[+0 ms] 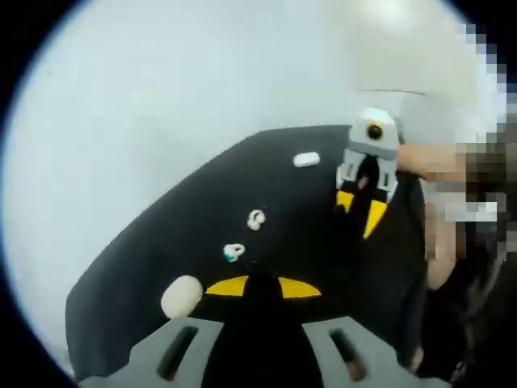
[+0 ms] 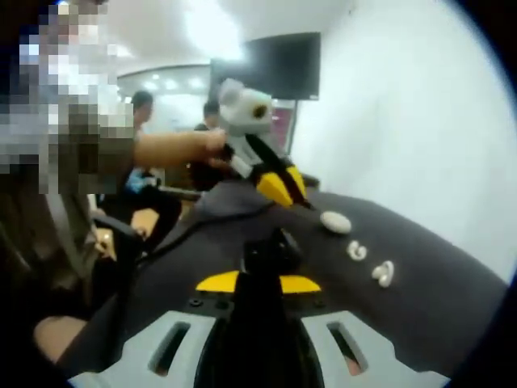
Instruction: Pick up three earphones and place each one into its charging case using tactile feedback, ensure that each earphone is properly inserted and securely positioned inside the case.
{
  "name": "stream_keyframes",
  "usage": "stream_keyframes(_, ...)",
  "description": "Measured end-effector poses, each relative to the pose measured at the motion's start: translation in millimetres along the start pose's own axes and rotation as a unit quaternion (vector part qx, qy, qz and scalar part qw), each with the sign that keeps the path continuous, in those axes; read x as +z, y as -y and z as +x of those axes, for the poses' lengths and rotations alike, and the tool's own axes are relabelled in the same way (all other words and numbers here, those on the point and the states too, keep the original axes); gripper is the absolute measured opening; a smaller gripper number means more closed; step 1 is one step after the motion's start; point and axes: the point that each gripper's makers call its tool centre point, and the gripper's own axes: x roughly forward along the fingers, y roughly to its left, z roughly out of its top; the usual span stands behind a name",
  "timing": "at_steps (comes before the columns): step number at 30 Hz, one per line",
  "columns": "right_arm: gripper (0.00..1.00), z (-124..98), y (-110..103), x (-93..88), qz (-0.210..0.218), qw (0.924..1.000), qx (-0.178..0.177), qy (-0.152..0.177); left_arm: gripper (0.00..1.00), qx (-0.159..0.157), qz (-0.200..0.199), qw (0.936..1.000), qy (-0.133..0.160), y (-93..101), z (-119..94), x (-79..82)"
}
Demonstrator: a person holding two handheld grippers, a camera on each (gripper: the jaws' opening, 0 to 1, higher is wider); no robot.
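Nothing is picked up yet, so the step in hand looks like the first reach for an earphone. To do it well, I would come down squarely over one piece with the tips spread just enough, close slowly, and let the feel of the pinch confirm the hold before lifting, since these small rounded bits would likely slip or roll.

Take the black table (image 1: 161, 242) as the landmark: matte, dark, with a curved edge. On it lie two small glossy white earphones (image 1: 255, 219) (image 1: 233, 252), one beside the other near the middle. A smooth oval white charging case (image 1: 306, 159) sits farther along. A rounded cream case (image 1: 181, 296) rests nearest the left gripper (image 1: 260, 287), whose yellow-padded tips seem pressed together. The right gripper (image 1: 361, 208) hovers above the table beyond the oval case, tips slightly apart, holding nothing.
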Motion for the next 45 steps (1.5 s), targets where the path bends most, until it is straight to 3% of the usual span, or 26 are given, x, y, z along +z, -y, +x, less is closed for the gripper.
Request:
stream_keyframes(6, 0.18, 0, 0, -0.3, 0.002, 1.0, 0.0, 0.0, 0.1, -0.063, 0.058, 0.9961, -0.022, 38.2, -3, 15.1)
stream_keyframes(14, 0.18, 0, 0, -0.8, 0.0, 1.0, -0.001, -0.001, 0.1, -0.134, 0.112, 0.9818, -0.075, 70.1, -4, 18.6)
stream_keyframes(18, 0.18, 0, 0, -0.9, 0.002, 1.0, -0.001, -0.001, 0.1, -0.133, 0.164, 0.9689, -0.129, 70.1, -4, 17.4)
stream_keyframes(21, 0.18, 0, 0, -0.9, 0.002, 1.0, 0.0, -0.001, 0.1, -0.129, 0.185, 0.9633, -0.145, 71.8, -2, 22.5)
stream_keyframes(25, 0.18, 0, 0, -0.8, 0.001, 1.0, -0.001, -0.001, 0.1, -0.117, 0.231, 0.9477, -0.186, 69.6, 1, 23.8)
stream_keyframes(31, 0.18, 0, 0, -0.7, 0.001, 1.0, 0.0, -0.001, 0.1, -0.134, 0.24, 0.9396, -0.204, 82.0, 5, 29.7)
stream_keyframes(35, 0.18, 0, -1, -0.6, 0.0, 1.0, 0.0, -0.001, 0.1, -0.133, 0.289, 0.9109, -0.263, 77.9, 5, 15.6)
stream_keyframes(38, 0.18, 1, 0, -0.6, 0.0, 1.0, 0.0, -0.002, 0.1, -0.138, 0.277, 0.9141, -0.262, 82.9, 12, 17.5)
stream_keyframes(45, 0.18, 1, 0, -0.5, 0.0, 1.0, 0.0, -0.002, 0.1, -0.138, 0.289, 0.9068, -0.274, 82.6, 18, 16.9)
